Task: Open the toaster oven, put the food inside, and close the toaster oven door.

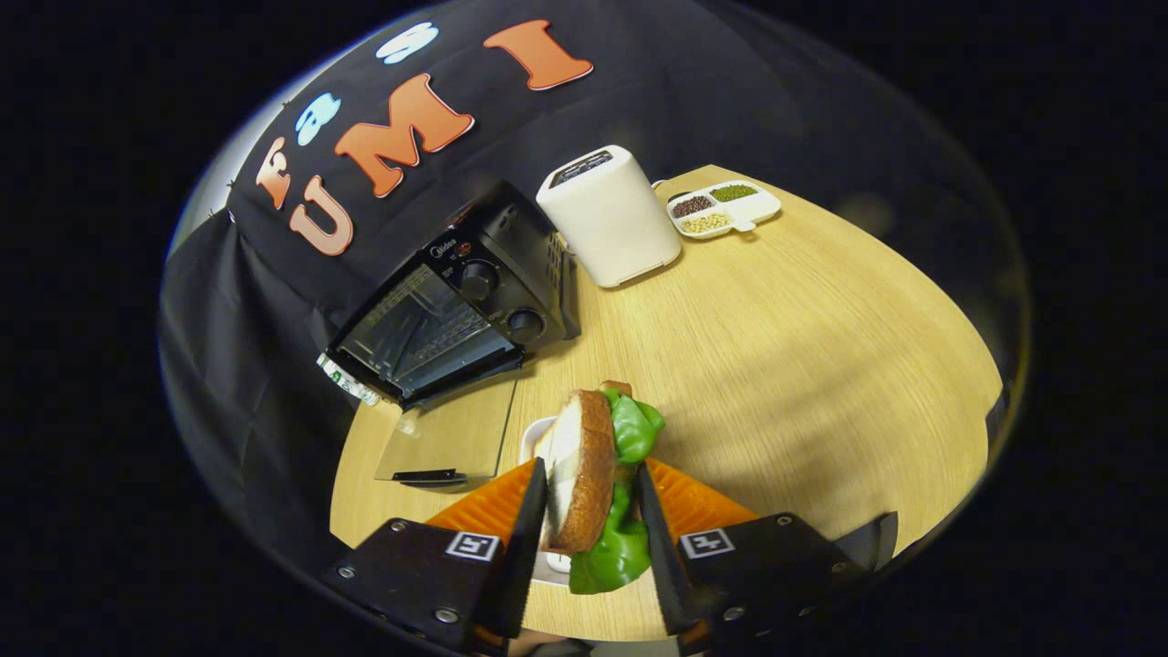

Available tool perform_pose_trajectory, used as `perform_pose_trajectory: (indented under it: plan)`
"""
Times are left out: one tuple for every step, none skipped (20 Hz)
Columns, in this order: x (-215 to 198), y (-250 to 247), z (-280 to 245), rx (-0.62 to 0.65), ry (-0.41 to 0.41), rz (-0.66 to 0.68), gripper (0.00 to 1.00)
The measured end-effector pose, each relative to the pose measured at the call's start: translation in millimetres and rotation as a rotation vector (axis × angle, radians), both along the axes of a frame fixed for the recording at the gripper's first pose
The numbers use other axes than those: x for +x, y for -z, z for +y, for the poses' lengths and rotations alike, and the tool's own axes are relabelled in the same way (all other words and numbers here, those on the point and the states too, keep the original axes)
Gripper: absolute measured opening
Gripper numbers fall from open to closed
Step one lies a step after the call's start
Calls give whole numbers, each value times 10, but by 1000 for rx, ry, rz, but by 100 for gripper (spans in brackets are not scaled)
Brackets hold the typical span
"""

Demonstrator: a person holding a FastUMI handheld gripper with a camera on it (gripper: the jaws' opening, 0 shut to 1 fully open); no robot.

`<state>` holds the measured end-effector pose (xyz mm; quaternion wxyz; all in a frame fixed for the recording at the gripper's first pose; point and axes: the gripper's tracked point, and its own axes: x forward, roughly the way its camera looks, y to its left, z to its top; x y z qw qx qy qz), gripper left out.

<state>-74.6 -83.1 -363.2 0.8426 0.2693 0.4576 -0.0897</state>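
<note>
Sandwich [593, 474]: held on edge between the two fingers of my gripper [591, 511], a slice of brown-crusted bread toward one finger and green lettuce leaves bulging toward the other and hanging below. My claw is narrowed onto it, both fingers pressing its faces, so the sandwich stands lifted above the table rather than lying flat. Directly beneath and behind it, a small white plate [532, 438] shows at its rim on the wooden table [821, 365]; whether the sandwich touches the plate I cannot tell.

Just ahead of my fingers and off to one side, the glass door [452, 438] of the toaster oven lies folded down, open, nearly flat over the tabletop, its dark handle [429, 475] at the near edge.

Beyond the door stands the black toaster oven [456, 301] itself, its cavity exposed with a wire rack visible inside, and two round knobs [500, 301] stacked on its control panel at the side.

Farther back, just beside the oven, a white slot toaster [610, 214] stands upright. Beyond that, near the table's far edge, sits a white divided dish [725, 210] whose compartments hold dark beans, green beans and pale beans, one sort to each, with one compartment bare.
</note>
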Motion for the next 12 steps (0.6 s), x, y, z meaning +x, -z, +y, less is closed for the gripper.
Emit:
perform_pose_trajectory:
  plan:
    - [24, -26, -14, 3, 3, -6, 52]
    - [34, -67, -10, 9, 6, -17, 48]
    - [40, -104, -18, 11, 14, -18, 45]
    - [53, -118, -23, 1, 16, -25, 40]
    - [72, -140, -30, -11, 16, -31, 39]
    - [87, -183, -48, -23, 25, -41, 36]
    - [112, -233, -74, -35, 36, -53, 34]
    - [126, -284, -91, -44, 46, -70, 32]
    - [149, -346, -91, -44, 50, -82, 32]
    - [151, -414, -60, -43, 51, -98, 32]
    - [177, -481, -23, -43, 46, -111, 32]
    - [189, -529, 12, -46, 40, -123, 32]
